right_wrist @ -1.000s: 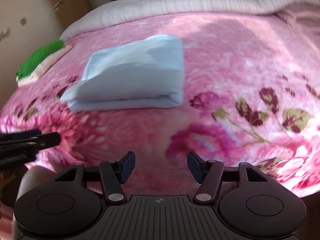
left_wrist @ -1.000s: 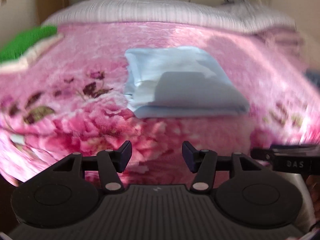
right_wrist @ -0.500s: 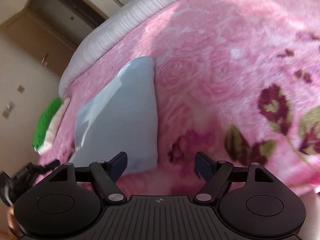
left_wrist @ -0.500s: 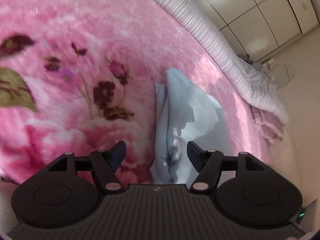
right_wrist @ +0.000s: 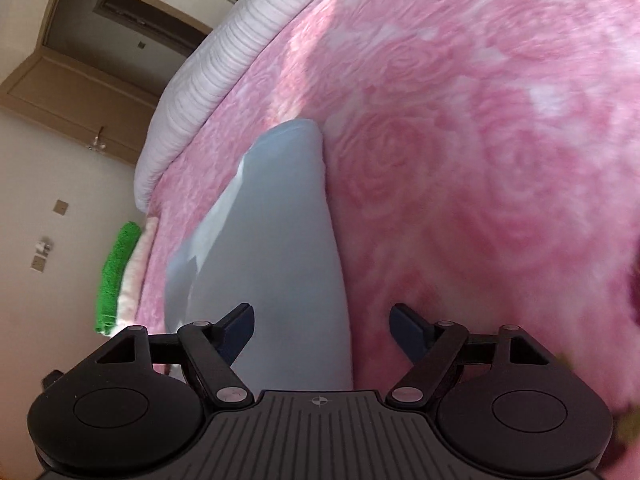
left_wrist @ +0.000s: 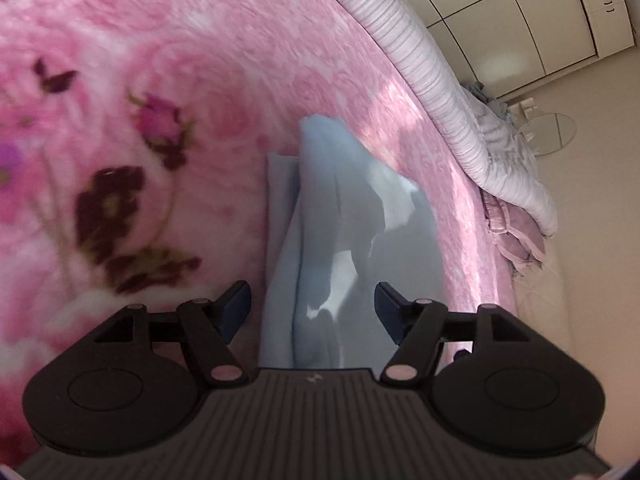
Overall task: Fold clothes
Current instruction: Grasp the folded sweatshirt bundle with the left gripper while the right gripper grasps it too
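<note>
A folded light blue garment (left_wrist: 352,232) lies on the pink flowered blanket (left_wrist: 160,60). In the left wrist view its layered edge runs between the two fingers of my left gripper (left_wrist: 312,310), which stands open just over it without pressing it. In the right wrist view the same blue garment (right_wrist: 280,240) shows its smooth folded side. My right gripper (right_wrist: 322,330) is open too, its left finger over the cloth and its right finger over the blanket (right_wrist: 480,140).
A white striped bolster (left_wrist: 432,72) lines the bed's far edge, with crumpled bedding (left_wrist: 508,152) and wardrobe doors (left_wrist: 540,12) behind. A green and white folded towel (right_wrist: 118,276) lies at the bed's side, near a wooden door (right_wrist: 80,60).
Both grippers have rolled, opened wider and come down close to the blue garment, one at each side. The garment now sits between the left fingers and partly between the right ones.
</note>
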Demonstrator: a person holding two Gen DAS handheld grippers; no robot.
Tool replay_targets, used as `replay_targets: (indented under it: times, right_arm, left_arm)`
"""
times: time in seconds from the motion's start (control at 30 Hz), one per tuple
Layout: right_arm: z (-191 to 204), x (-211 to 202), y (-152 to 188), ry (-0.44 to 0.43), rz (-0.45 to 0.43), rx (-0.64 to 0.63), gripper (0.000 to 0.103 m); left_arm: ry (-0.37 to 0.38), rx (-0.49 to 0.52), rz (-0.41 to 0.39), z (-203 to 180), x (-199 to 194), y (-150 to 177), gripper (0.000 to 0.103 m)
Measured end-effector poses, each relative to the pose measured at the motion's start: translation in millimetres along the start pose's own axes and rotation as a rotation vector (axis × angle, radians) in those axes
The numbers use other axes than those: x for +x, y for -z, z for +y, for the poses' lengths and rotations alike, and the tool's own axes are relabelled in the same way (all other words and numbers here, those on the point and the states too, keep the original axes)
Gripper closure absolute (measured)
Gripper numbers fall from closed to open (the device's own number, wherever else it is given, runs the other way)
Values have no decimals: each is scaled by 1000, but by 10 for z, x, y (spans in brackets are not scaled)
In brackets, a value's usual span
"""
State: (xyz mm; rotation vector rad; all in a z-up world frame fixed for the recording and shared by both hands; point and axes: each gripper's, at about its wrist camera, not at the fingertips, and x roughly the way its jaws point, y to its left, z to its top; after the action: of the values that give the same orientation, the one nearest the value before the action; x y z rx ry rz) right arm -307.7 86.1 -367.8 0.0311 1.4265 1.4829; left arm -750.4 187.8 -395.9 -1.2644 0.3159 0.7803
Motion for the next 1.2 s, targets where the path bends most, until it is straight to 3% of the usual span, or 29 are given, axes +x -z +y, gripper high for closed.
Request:
replay_targets:
  times: [0.27, 0.37, 0.43, 0.6, 0.73, 0.87, 1.03, 1.2]
  right_arm:
    - [-48, 237, -216, -91, 61, -7, 25]
    - [-4, 320, -251, -95, 76, -32, 28]
    - [19, 385, -274, -91, 89, -46, 39]
    - [24, 501, -325, -117, 115, -61, 43]
    - [-65, 603, -329, -169, 120, -55, 71]
    - [-149, 610, -336, -217, 116, -22, 77]
    - [-52, 568, -284, -153, 81, 50, 79]
    - [350, 480, -349, -72, 103, 77, 83]
  left_arm:
    - [43, 56, 42, -55, 200, -98, 41]
    - [56, 71, 54, -29, 235, -132, 50]
    - [63, 77, 64, -6, 257, -165, 56]
    - [95, 81, 93, 11, 379, -258, 66]
    - [116, 73, 124, 16, 502, -329, 79]
    - [107, 127, 128, -69, 543, -332, 86]
    - [123, 53, 161, 2, 533, -397, 89]
    - [123, 6, 193, -50, 371, -576, 90]
